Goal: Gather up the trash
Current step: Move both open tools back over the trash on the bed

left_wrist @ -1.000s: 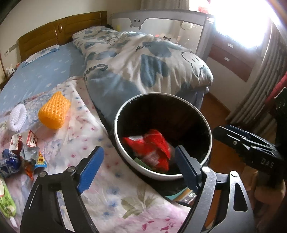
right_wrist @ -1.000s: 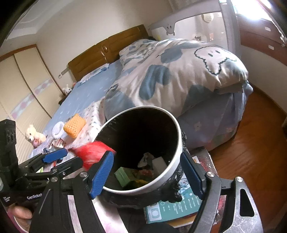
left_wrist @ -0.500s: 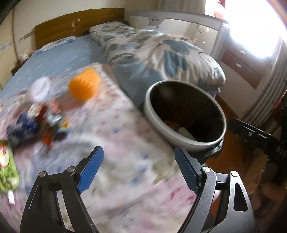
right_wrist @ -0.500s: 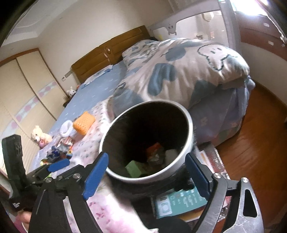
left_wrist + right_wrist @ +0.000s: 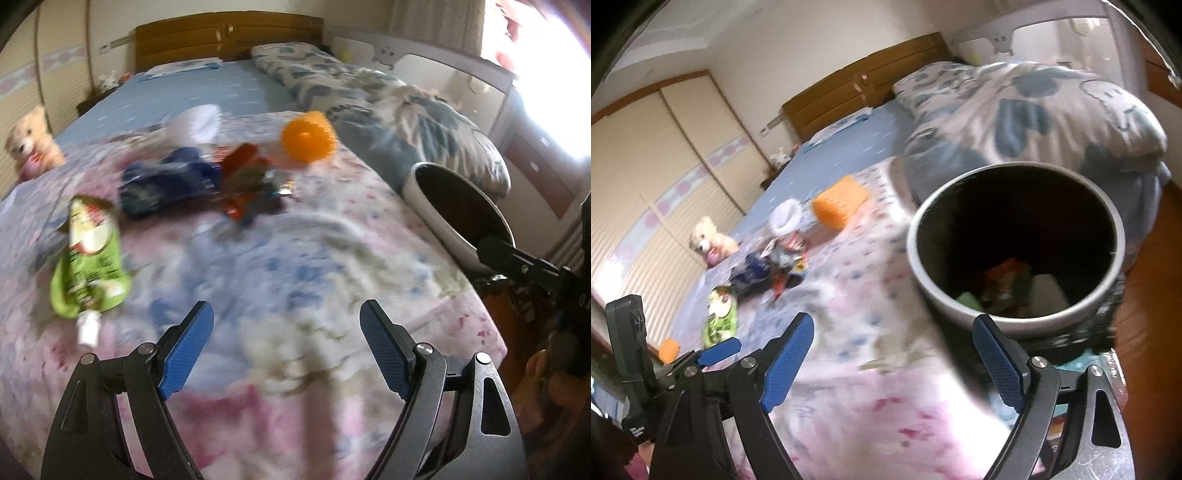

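A round trash bin (image 5: 1015, 251) with a grey rim stands beside the bed and holds several wrappers; it also shows in the left wrist view (image 5: 458, 206). Trash lies on the flowered sheet: a green pouch (image 5: 90, 258), a blue wrapper (image 5: 166, 181), red and mixed wrappers (image 5: 247, 181), an orange foam net (image 5: 308, 136) and a white foam net (image 5: 195, 122). My left gripper (image 5: 286, 350) is open and empty above the sheet, short of the trash. My right gripper (image 5: 899, 362) is open and empty in front of the bin.
A blue and white duvet (image 5: 399, 107) is heaped on the far right of the bed. A teddy bear (image 5: 27, 144) sits at the bed's left edge. A wooden headboard (image 5: 229, 40) is at the back. Wooden floor (image 5: 1152, 280) lies right of the bin.
A red wrapper dropped into the bin from above. My left gripper has swung left from the bin toward the trash on the sheet. My right gripper has turned slightly left.
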Demonstrator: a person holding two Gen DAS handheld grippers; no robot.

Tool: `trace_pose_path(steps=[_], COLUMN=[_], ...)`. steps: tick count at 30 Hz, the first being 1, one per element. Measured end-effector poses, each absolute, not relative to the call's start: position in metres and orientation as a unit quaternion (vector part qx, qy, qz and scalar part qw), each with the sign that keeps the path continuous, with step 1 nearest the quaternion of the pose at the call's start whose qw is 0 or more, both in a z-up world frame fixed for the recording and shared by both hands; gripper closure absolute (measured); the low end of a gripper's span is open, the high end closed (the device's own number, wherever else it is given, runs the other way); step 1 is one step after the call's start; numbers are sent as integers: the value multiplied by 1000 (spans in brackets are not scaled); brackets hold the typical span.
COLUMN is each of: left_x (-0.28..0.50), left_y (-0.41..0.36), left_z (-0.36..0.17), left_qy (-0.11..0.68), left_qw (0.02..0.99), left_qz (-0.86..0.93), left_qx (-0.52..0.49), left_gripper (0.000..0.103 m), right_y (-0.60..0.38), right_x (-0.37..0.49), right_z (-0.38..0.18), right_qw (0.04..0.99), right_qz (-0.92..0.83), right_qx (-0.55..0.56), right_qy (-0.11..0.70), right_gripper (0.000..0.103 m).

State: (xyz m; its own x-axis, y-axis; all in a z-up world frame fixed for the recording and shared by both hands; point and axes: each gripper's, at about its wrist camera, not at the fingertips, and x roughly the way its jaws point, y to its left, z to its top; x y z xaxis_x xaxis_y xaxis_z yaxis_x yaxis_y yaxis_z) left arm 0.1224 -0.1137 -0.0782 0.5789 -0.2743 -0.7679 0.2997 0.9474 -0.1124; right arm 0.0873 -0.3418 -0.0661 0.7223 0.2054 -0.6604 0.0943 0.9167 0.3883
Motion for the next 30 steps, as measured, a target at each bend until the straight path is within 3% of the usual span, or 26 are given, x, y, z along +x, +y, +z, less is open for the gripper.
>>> trace_pose_path(steps=[30], left_x=[117], left_y=[5], left_z=[-71], left_qy=[409], left_qw=[911], left_qz=[-42], left_qx=[-44], left_gripper=[19], right_y=[-223], right_x=[149], right_z=[-83], right_qw=[892], right_qz=[127], right_qx=[148], right_qy=[408], right_gripper=[14])
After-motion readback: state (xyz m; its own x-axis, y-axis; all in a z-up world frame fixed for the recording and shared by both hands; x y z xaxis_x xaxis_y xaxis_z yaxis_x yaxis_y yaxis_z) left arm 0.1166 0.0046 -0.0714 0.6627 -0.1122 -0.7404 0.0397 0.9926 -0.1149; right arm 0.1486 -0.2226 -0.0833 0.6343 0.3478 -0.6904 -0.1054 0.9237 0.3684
